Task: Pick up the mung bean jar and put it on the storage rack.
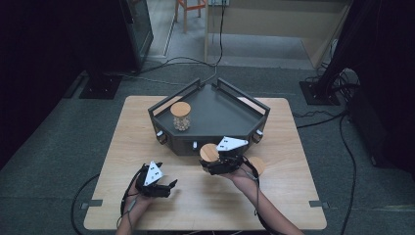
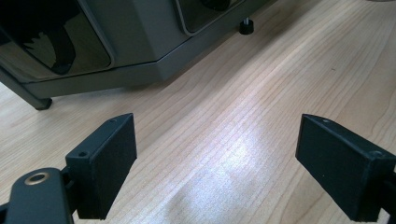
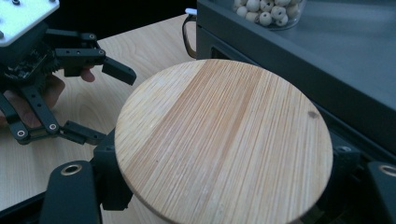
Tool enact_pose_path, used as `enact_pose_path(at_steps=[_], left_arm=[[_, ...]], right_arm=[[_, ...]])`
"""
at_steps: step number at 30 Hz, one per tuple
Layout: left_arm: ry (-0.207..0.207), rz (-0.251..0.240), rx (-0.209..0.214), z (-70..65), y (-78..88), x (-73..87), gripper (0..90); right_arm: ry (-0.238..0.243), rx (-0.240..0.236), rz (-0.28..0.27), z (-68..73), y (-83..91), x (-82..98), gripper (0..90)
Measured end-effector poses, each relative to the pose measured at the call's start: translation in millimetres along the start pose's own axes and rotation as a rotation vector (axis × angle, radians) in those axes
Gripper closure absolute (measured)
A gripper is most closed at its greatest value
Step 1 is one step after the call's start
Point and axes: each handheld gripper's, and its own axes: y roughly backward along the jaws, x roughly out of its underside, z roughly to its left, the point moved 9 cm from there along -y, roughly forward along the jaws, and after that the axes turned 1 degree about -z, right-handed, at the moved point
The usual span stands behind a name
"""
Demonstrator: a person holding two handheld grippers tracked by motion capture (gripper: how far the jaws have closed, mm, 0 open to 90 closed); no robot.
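A jar with a round wooden lid point(image 1: 209, 152) point(image 3: 224, 140) is held just above the table, in front of the dark tray's point(image 1: 186, 147) front wall. My right gripper point(image 1: 208, 162) point(image 3: 219, 191) is shut on it below the lid, with a black jaw showing on each side. A second jar point(image 1: 180, 116) point(image 3: 271, 11), wooden-lidded and filled with pale beads, stands upright inside the tray at its left. My left gripper point(image 1: 171, 186) point(image 2: 215, 163) point(image 3: 116, 107) rests low over the table's front left, open, with bare wood between its jaws.
The tray point(image 2: 140, 56) point(image 3: 327, 70) has raised handles and small feet and sits at the table's far middle. Another round wooden lid point(image 1: 257, 165) shows just behind my right hand. Cables run over the floor behind and to the right.
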Motion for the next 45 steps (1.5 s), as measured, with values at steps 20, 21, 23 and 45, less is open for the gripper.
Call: enact_pose_path(at_steps=[20, 21, 23, 45], left_arm=[[-0.012, 0.016, 0.012, 0.3, -2.1, -0.6, 12.4], [-0.015, 0.017, 0.012, 0.1, -2.4, -0.6, 12.4], [-0.016, 0.018, 0.010, -0.1, -2.4, -0.6, 12.4], [-0.016, 0.018, 0.010, -0.1, -1.9, -0.7, 12.4]], right_arm=[[-0.012, 0.007, -0.005, -8.6, 2.9, -18.0, 25.5], [-0.012, 0.008, -0.004, -9.0, 3.3, -19.0, 25.5], [-0.010, 0.009, -0.003, -9.4, 3.7, -20.6, 25.5], [0.001, 0.018, -0.022, -11.1, 7.2, -41.2, 25.5]])
